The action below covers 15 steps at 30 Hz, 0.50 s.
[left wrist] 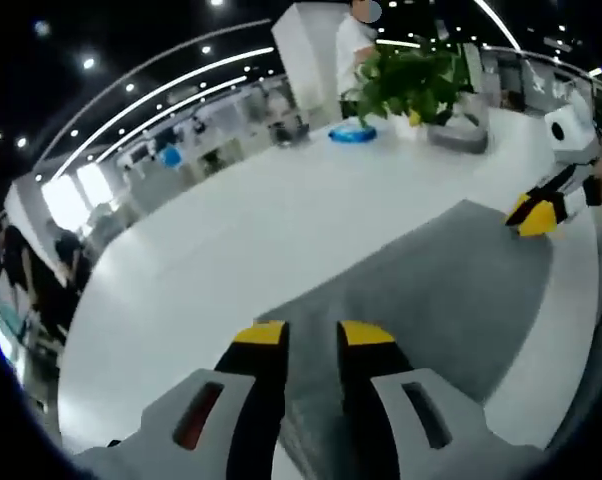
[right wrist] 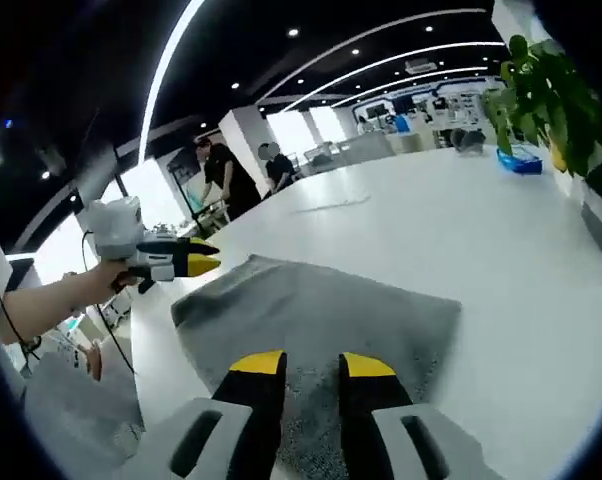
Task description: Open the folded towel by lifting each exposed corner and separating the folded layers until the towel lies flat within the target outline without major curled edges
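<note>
Grey terry towel [left wrist: 421, 290] lies on white worktop [left wrist: 231, 240]. Left gripper [left wrist: 311, 335]: jaws slightly apart, towel edge between them. Right gripper [right wrist: 298, 365]: jaws likewise, over towel's near edge.

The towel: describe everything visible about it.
The towel is plain grey, soft-looking cloth with a nubby weave, spread on the white table. It looks mostly flat, its edges showing no obvious curl. The right claw sits over its near edge with jaws slightly apart; the left claw hovers by a far corner.
</note>
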{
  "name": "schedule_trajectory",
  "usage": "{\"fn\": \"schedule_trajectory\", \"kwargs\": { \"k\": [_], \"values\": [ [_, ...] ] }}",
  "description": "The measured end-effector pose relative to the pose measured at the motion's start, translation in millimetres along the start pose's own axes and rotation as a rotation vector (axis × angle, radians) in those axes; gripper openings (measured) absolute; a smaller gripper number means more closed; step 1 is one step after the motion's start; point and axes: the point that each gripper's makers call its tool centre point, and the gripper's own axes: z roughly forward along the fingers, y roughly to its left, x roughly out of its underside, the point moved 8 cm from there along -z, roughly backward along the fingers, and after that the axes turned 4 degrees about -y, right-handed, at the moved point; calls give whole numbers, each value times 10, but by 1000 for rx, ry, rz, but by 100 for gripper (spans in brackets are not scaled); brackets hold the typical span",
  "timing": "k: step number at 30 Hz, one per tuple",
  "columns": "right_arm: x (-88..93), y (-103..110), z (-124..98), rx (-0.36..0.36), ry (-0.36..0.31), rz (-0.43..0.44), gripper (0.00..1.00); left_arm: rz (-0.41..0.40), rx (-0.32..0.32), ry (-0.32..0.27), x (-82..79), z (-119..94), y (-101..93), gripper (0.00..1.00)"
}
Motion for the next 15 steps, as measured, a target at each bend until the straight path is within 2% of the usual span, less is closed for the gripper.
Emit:
{"fn": "schedule_trajectory", "kwargs": {
  "k": [2, 4, 5, 6, 8, 9, 11, 12, 13, 14, 15],
  "values": [
    [-34, 113, 86, -17, 43, -99, 7, 13, 45, 17, 65, 32, -143, 18],
    [-16, 195, 155, -37, 92, -181, 5, 72, 71, 60, 118, 56, -255, 17],
    [22, 251, 222, -41, 139, -262, 3, 93, 63, 103, 197, 113, -288, 17],
    [44, 277, 259, -56, 156, -317, 0, 82, 53, 119, 218, 130, -294, 16],
    [83, 322, 326, -76, 189, -392, 0, 18, 6, 163, 241, 148, -262, 12],
    [127, 372, 368, -105, 232, -431, 0, -36, -9, 164, 242, 167, -249, 12],
    [195, 402, 434, -118, 313, -502, 0, 1, -4, 179, 258, 194, -236, 11],
    [242, 395, 456, -116, 371, -561, 0, 45, -14, 203, 284, 202, -210, 11],
    [266, 389, 476, -111, 381, -604, 0, 94, -33, 251, 340, 213, -189, 11],
    [246, 400, 500, -117, 348, -636, 0, 111, -31, 294, 415, 229, -180, 11],
    [239, 412, 503, -115, 346, -631, 0, 110, -25, 309, 456, 241, -189, 11]
  ]
}}
